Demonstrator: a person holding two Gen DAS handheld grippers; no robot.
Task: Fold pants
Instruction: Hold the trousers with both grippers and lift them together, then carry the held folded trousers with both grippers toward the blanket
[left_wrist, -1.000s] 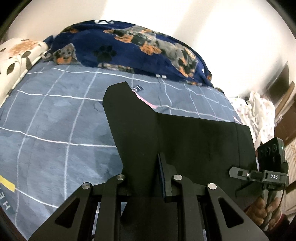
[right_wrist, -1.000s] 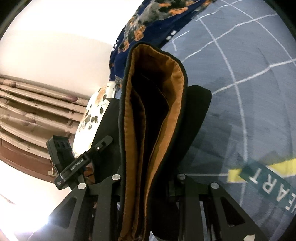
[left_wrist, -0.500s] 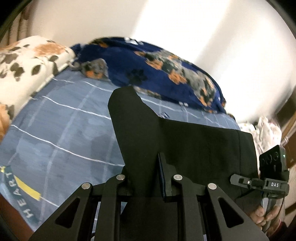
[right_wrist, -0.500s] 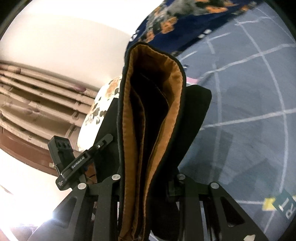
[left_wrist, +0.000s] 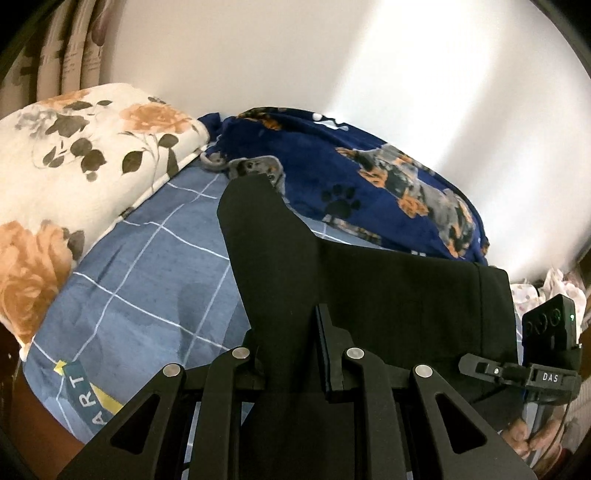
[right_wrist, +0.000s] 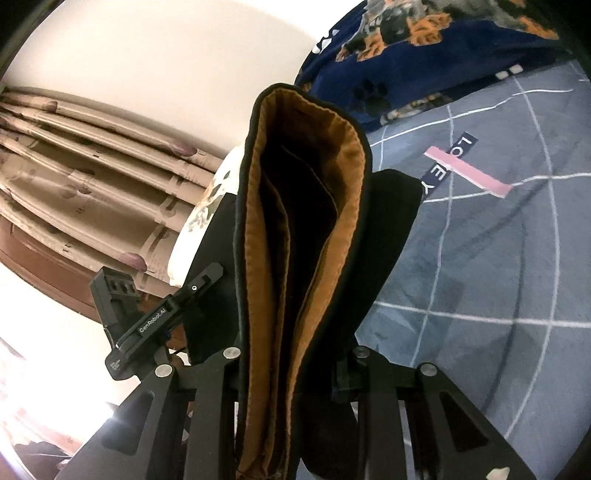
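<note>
Black pants (left_wrist: 388, 295) hang stretched between both grippers above the bed. My left gripper (left_wrist: 290, 343) is shut on one folded edge of the cloth, which stands up in a point past its fingers. In the right wrist view the pants' waistband (right_wrist: 306, 192) shows its orange-brown lining, and my right gripper (right_wrist: 291, 365) is shut on the layered cloth. The right gripper (left_wrist: 546, 373) also shows at the right of the left wrist view, with a person's hand (left_wrist: 532, 439) below it. The left gripper (right_wrist: 147, 314) shows at the left of the right wrist view.
Under the pants lies a blue-grey checked bedsheet (left_wrist: 147, 280) (right_wrist: 498, 258). A floral pillow (left_wrist: 74, 166) lies at the left, a navy dog-print blanket (left_wrist: 369, 184) (right_wrist: 424, 55) along the wall. A curtain (right_wrist: 92, 166) hangs beyond the bed, and light-coloured clothes (left_wrist: 546, 291) are piled at far right.
Both grippers have carried the pants across the bed toward the pillow and blanket, rising a little. The pillow now fills the left of the left wrist view. Both grips are unchanged.
</note>
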